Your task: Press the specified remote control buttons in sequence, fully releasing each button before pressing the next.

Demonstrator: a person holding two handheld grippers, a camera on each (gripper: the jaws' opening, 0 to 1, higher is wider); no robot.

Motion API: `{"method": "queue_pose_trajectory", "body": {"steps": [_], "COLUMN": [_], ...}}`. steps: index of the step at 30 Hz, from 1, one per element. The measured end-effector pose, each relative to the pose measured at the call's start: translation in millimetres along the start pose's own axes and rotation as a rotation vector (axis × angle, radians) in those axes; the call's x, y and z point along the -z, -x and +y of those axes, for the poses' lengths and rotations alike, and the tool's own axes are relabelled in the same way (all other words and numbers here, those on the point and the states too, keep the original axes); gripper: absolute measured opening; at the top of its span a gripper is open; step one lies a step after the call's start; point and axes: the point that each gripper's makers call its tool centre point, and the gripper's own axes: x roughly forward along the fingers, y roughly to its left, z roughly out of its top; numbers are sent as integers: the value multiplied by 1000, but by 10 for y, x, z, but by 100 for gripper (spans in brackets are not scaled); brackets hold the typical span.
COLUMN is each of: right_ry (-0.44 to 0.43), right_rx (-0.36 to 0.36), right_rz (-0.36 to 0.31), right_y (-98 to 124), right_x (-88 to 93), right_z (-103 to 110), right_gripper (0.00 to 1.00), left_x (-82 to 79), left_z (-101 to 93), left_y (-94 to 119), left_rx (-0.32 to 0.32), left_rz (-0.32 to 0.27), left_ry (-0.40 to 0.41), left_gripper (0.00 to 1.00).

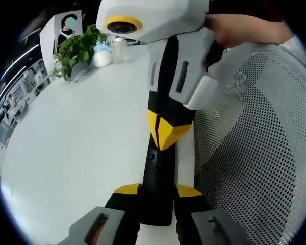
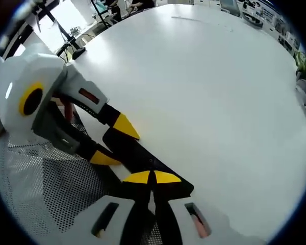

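Remote control (image 1: 157,178): black, long and narrow, lying at the near edge of the white table (image 1: 81,143), beside the mesh chair back. In the right gripper view it (image 2: 143,158) runs on a diagonal between the 2 grippers.
Left gripper (image 1: 158,193): its 2 yellow-tipped jaws stand on either side of the remote's near end, clenched on the body. In the right gripper view the same gripper (image 2: 111,142) enters from the left with the remote between its tips.
Right gripper (image 2: 153,177): jaws brought together, yellow tips touching, pressed down on the top face of the remote. In the left gripper view it (image 1: 164,133) comes down from above, tips closed on the remote's middle.
Hand (image 1: 245,28): a person's hand grips the right gripper's white housing.
Chair (image 1: 255,153): grey perforated mesh, just beside the table edge.
Far table edge: green potted plant (image 1: 79,48), a small white bottle (image 1: 103,55), an upright card (image 1: 61,28).
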Motion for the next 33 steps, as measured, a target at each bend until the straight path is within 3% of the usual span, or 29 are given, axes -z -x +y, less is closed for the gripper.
{"method": "queue_pose_trajectory", "body": {"steps": [9, 16, 22, 29, 33], "right_ry": [92, 59, 107, 104, 68], "right_rx": [26, 28, 47, 39, 26], "right_rz": [-4, 6, 6, -8, -5], "right_y": [1, 6, -4, -5, 1], "right_x": [-3, -1, -2, -13, -9], "right_z": [19, 6, 13, 15, -6], "right_gripper": [0, 0, 0, 0, 0], "left_x": [-1, -3, -3, -4, -5], "left_z": [-2, -4, -3, -7, -4], "left_y": [1, 1, 0, 0, 0], "left_rx": [-1, -3, -2, -3, -3], "left_rz": [0, -3, 0, 2, 4], "left_ry": [1, 3, 4, 1, 5], "left_gripper": [25, 25, 25, 25, 25]}}
